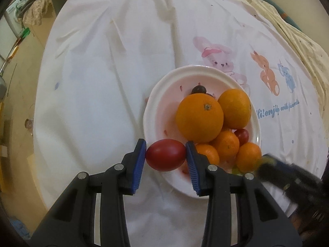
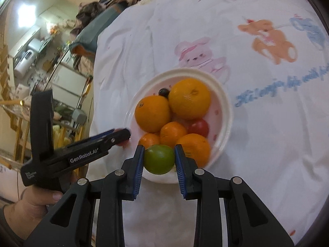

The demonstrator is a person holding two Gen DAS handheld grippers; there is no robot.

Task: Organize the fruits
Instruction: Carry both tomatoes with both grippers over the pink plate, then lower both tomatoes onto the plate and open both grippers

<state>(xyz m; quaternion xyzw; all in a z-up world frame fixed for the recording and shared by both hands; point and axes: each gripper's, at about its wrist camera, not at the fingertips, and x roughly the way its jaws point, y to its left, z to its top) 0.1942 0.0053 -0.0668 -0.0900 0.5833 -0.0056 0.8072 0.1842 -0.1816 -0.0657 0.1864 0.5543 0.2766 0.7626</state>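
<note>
My left gripper [image 1: 166, 158] is shut on a red oval tomato [image 1: 165, 157], held over the near left rim of a white plate [image 1: 156, 94]. The plate holds two big oranges [image 1: 199, 117], several small mandarins [image 1: 226, 143], a small red tomato [image 1: 242, 135] and a dark grape [image 1: 198, 89]. My right gripper [image 2: 158, 159] is shut on a green lime [image 2: 158, 159] above the plate's [image 2: 225, 111] near edge. In the right wrist view the left gripper [image 2: 121, 135] reaches in from the left, a hand [image 2: 30, 205] around its handle. The right gripper's blurred tip [image 1: 271, 164] shows in the left wrist view.
The plate rests on a white cloth [image 1: 102, 82] printed with cartoon animals [image 1: 269, 78] and blue lettering. The cloth's edge drops away on the left, toward a cluttered room with a washing machine [image 1: 15, 10] and shelves [image 2: 12, 107]. A cream cloth [image 1: 298, 30] lies at the far right.
</note>
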